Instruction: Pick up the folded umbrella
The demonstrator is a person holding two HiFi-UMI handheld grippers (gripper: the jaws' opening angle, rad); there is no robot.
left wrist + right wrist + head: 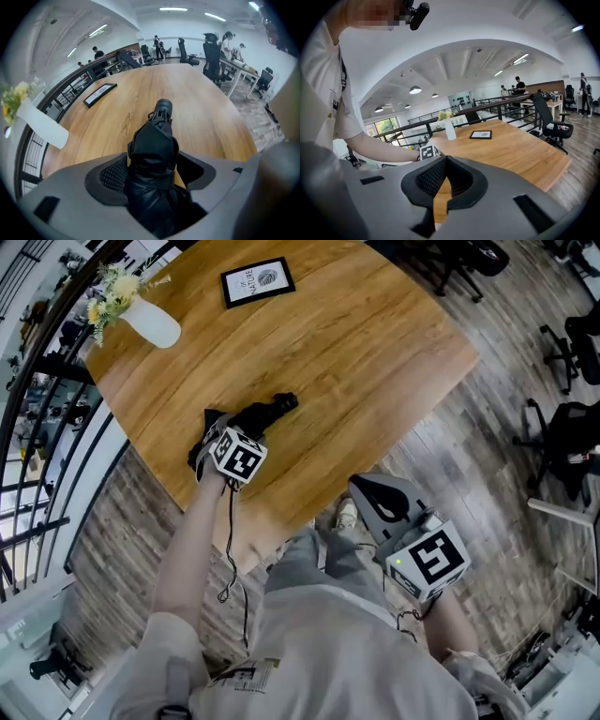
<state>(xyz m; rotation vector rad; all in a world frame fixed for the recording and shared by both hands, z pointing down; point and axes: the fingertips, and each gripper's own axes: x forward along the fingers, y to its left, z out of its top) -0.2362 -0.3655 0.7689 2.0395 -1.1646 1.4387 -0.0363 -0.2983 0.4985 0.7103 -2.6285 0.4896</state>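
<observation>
black folded umbrella (272, 412) lies on the wooden table (375, 343), near the edge closest to the person, handle end pointing toward the table middle. left gripper (225, 434) is on it. in the left gripper view the jaws are pinched on the umbrella's (154, 154) fabric body from both sides, with the strap band sitting right between the pads. grip looks centred and snug, no gap visible.

right gripper (380, 498) hangs off the table by the person's hip, well apart from the umbrella. its own view shows the pads pressed together at the tips with nothing between them (443, 180), only table wood seen through the slit below.

progress: reach and grasp look done, lift is what's left. can't tell for sure if the umbrella is already off the wood. in the head view it seems to rest on the surface or sit barely above it. next move is probably a straight raise. the handle end sticks out past the jaws, so it may droop.

white vase (150, 322) with flowers and picture frame (257, 282) sit at the far side, well clear.
</observation>
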